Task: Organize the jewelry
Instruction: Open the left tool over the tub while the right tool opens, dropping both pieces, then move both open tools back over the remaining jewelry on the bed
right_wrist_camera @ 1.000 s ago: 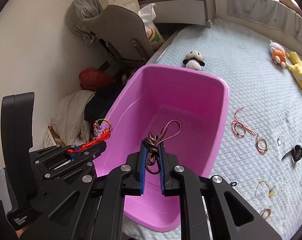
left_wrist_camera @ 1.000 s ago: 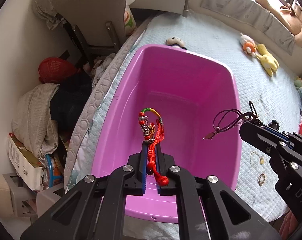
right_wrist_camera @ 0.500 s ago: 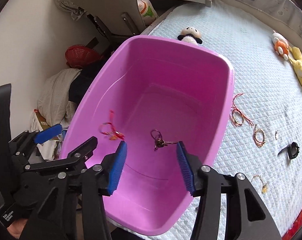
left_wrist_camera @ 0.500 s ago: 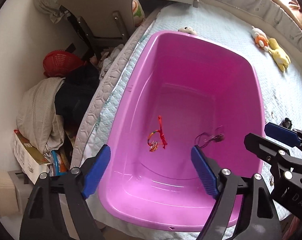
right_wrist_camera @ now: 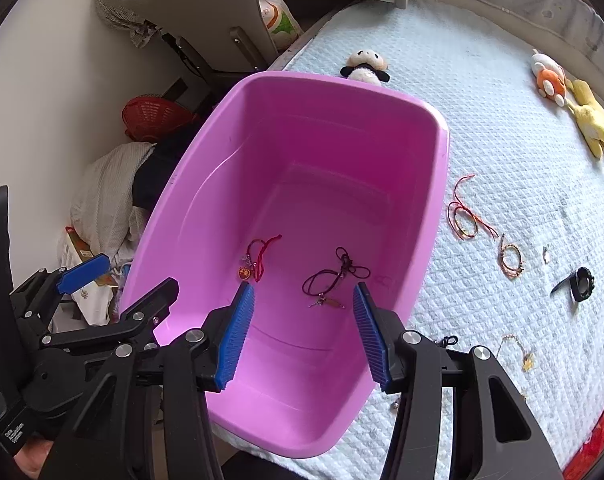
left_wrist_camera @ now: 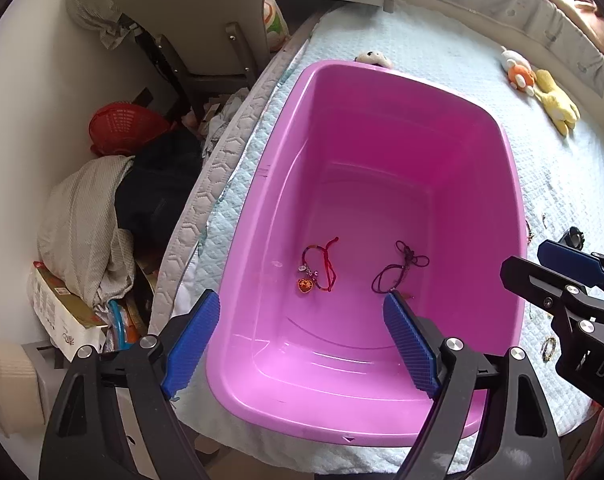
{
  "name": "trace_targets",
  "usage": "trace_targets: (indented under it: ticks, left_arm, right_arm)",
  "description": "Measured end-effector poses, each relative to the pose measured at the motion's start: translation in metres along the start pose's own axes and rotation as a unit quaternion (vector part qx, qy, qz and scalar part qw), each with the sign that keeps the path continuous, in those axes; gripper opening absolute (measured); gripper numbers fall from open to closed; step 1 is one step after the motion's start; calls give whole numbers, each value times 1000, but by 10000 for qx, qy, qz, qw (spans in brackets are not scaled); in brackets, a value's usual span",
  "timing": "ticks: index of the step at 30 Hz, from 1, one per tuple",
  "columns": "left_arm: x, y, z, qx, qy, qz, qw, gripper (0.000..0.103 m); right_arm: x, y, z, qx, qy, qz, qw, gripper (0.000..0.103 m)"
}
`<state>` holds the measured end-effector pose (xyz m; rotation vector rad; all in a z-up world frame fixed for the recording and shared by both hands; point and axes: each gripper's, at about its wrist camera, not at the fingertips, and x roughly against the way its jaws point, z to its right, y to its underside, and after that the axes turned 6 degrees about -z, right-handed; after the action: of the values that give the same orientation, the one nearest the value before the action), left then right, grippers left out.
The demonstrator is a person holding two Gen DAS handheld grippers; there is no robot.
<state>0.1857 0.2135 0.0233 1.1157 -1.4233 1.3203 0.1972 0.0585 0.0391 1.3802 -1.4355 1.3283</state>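
A pink plastic tub (left_wrist_camera: 515, 184) (right_wrist_camera: 443, 160) sits on the pale blue bed cover. On its floor lie a red cord bracelet with a heart charm (left_wrist_camera: 317, 268) (right_wrist_camera: 258, 260) and a dark purple cord necklace (left_wrist_camera: 397, 270) (right_wrist_camera: 333, 276), a little apart. My left gripper (left_wrist_camera: 300, 308) (right_wrist_camera: 122, 284) hangs above the tub's near left side, open wide and empty. Beside it, my right gripper (right_wrist_camera: 302, 296) (left_wrist_camera: 541, 264) is open over the necklace, nothing between its blue pads. More jewelry lies on the cover right of the tub: red string bracelets (right_wrist_camera: 465, 216), a beaded bracelet (right_wrist_camera: 509, 258) and a thin gold chain (right_wrist_camera: 517, 350).
A black ring-shaped piece (right_wrist_camera: 581, 280) lies further right on the cover. Plush toys sit at the far side: a panda (right_wrist_camera: 363, 66) behind the tub, an orange one (right_wrist_camera: 549, 78) and a yellow one (right_wrist_camera: 591, 122). Left of the bed stand a grey chair (left_wrist_camera: 198, 12), a red basket (left_wrist_camera: 122, 126) and piled clothes (left_wrist_camera: 86, 216).
Both grippers opened and let go of their pieces. The red bracelet and the purple necklace fell from the pads and now lie on the tub floor.
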Motion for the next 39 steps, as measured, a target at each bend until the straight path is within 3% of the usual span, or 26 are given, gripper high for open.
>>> trace_targets:
  ticks: [23,31,39]
  left_arm:
    - [56,27,5,-327,50,348,9988,82]
    - [65,44,36,-551,273,366,9974,82]
    - [77,73,90,-763,465,473,9949,82]
  right_arm:
    - [52,38,6,-376,-147,437,9982,52]
    - [66,74,31,-668,91,519,9964,56]
    - [87,139,88,-1064,274,572,9923,57]
